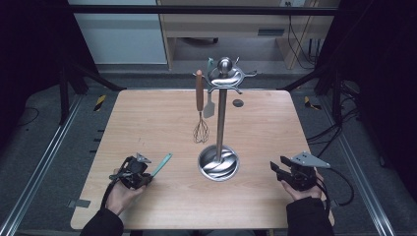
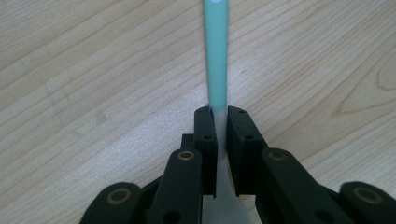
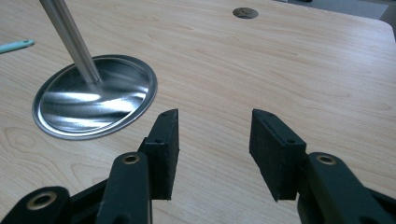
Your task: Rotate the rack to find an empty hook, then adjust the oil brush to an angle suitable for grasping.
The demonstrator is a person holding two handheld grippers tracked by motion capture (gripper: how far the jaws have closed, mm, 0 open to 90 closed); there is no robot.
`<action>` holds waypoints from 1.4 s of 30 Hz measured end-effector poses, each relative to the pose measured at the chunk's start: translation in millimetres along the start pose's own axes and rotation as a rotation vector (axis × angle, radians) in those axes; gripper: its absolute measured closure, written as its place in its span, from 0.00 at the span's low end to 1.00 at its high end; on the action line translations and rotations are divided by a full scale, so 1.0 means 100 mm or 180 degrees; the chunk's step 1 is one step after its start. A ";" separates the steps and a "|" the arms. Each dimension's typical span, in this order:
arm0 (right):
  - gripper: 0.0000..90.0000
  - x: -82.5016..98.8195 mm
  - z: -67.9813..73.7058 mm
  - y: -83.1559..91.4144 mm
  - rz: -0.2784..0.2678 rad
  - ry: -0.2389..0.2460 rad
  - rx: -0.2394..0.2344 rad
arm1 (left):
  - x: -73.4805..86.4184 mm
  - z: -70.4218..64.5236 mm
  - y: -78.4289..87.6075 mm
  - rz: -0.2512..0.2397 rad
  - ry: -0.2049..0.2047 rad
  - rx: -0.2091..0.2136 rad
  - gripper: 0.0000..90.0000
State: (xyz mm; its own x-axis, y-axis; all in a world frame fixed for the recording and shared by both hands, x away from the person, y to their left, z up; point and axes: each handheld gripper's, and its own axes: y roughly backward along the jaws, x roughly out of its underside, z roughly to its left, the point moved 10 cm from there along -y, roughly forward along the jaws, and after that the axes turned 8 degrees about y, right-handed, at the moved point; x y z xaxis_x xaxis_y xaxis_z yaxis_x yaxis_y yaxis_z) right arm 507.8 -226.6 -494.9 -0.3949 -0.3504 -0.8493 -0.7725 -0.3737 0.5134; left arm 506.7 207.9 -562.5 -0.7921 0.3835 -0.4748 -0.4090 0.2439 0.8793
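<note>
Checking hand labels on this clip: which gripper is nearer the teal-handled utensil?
Left. The left gripper is shut on the teal-handled utensil; the right gripper sits open beyond the stand's base.

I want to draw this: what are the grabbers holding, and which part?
The left gripper pinches a teal-handled utensil where the handle turns pale. The right gripper holds nothing.

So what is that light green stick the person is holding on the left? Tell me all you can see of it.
It is a slim utensil with a mint-green handle, smooth like plastic or silicone, with a pale spot at its far tip. Toward the near end it turns whitish and widens; what kind of head it has I cannot tell. The left gripper is shut on it where green meets white. In the high view it points up and to the right, toward the stand, low over the wooden table.
</note>
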 end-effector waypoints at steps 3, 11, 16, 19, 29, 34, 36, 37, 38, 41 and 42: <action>0.59 0.00 0.00 0.00 -0.0003 0.0003 -0.0003 | 0.00 0.01 0.00 -0.0041 0.0024 0.0036 0.92; 0.59 0.00 0.00 0.01 -0.0007 -0.0010 -0.0010 | -0.04 0.08 0.14 -0.0252 0.0086 0.0041 0.92; 0.59 0.00 -0.01 0.01 -0.0004 -0.0015 -0.0007 | -0.09 0.10 0.25 -0.0438 0.0118 0.0045 0.92; 0.59 0.00 -0.01 0.01 -0.0009 -0.0029 -0.0006 | -0.11 0.10 0.32 -0.0553 0.0136 0.0069 0.92; 0.58 0.00 -0.02 0.00 -0.0003 -0.0039 0.0012 | -0.21 0.13 0.58 -0.0993 0.0238 0.0109 0.92; 0.58 0.00 -0.02 0.00 0.0002 -0.0028 0.0024 | -0.27 0.10 0.73 -0.1207 0.0247 0.0141 0.92; 0.58 0.01 -0.03 0.00 0.0002 -0.0024 0.0025 | -0.29 0.09 0.79 -0.1288 0.0263 0.0154 0.92; 0.58 0.01 -0.03 0.00 0.0001 -0.0026 0.0027 | -0.30 0.09 0.82 -0.1326 0.0265 0.0158 0.92; 0.58 0.00 -0.03 0.00 -0.0010 -0.0018 0.0024 | -0.31 0.09 0.85 -0.1357 0.0270 0.0168 0.92; 0.58 0.01 -0.03 0.00 -0.0003 -0.0020 0.0021 | -0.33 0.08 0.93 -0.1453 0.0269 0.0181 0.92; 0.58 0.01 -0.03 0.00 -0.0006 -0.0012 0.0027 | -0.33 0.08 0.96 -0.1488 0.0278 0.0187 0.92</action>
State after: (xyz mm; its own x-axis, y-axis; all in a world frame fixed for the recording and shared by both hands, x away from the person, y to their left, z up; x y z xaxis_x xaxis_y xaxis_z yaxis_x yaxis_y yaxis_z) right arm 509.2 -229.4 -495.0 -0.3955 -0.3464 -0.8506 -0.7773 -0.3671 0.5109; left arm 497.3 225.4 -462.5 -0.5655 0.1451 -0.8119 -0.7062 0.4234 0.5675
